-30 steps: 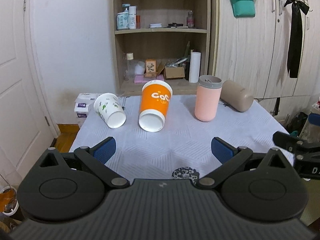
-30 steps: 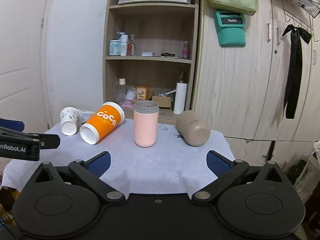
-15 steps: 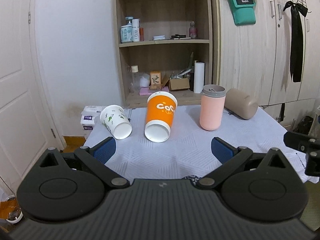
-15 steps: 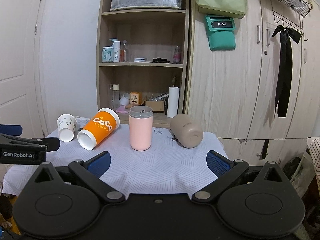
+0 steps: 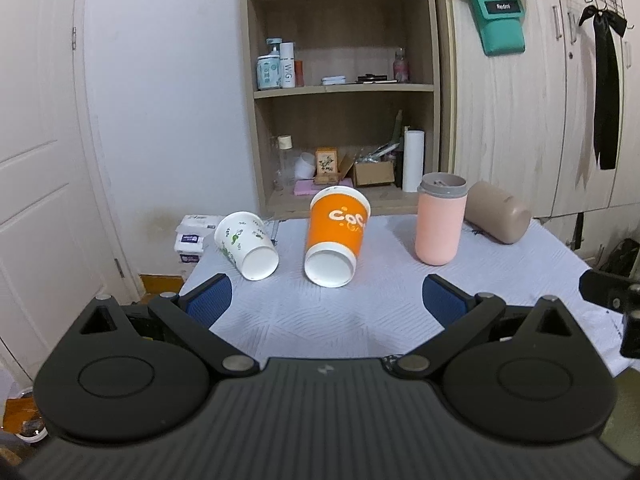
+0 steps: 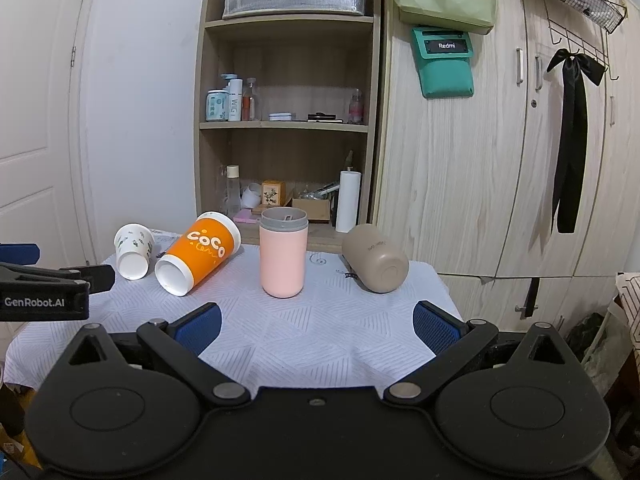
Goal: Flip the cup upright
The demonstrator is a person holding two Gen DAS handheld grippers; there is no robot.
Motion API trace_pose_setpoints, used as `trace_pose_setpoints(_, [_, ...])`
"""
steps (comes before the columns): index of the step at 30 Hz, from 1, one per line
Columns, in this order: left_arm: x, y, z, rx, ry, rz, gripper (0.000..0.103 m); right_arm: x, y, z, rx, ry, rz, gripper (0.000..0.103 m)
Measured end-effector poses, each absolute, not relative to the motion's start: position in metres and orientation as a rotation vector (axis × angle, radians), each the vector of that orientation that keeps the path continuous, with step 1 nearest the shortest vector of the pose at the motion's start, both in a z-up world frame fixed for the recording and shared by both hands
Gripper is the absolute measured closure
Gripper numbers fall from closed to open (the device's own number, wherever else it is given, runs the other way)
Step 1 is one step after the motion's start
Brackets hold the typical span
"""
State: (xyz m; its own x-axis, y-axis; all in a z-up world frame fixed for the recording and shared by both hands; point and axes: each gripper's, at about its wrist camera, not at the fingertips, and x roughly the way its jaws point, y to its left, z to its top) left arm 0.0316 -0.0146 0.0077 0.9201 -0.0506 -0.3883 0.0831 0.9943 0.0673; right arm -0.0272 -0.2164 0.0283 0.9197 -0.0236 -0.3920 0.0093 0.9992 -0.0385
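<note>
Several cups are on a table with a white cloth [image 5: 360,312]. A white paper cup [image 5: 246,245] [image 6: 134,251], an orange paper cup [image 5: 336,236] [image 6: 198,258] and a tan cup [image 5: 498,212] [image 6: 376,258] lie on their sides. A pink cup [image 5: 439,224] [image 6: 283,252] with a grey rim stands upright. My left gripper [image 5: 326,300] is open and empty, near the table's front edge. My right gripper [image 6: 316,322] is open and empty, in front of the pink cup.
A wooden shelf unit [image 5: 340,92] with bottles and boxes stands behind the table. Wooden cupboards [image 6: 500,160] are at the right, a white door [image 5: 40,160] at the left. Tissue packs [image 5: 192,232] lie at the table's far left corner.
Both grippers have drawn back and risen a little, so the cups look smaller and lower in the views. The cups have not moved. Both grippers stay open.
</note>
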Motion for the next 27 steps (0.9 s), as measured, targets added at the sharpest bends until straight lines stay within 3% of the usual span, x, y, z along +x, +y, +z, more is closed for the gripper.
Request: trace_pose_setpoints(27, [0.0282, -0.0140, 0.0081, 0.101, 0.416, -0.077, 0.000, -0.0260, -0.2154, 0.0268, -0.047, 0.416, -0.020, 0.000])
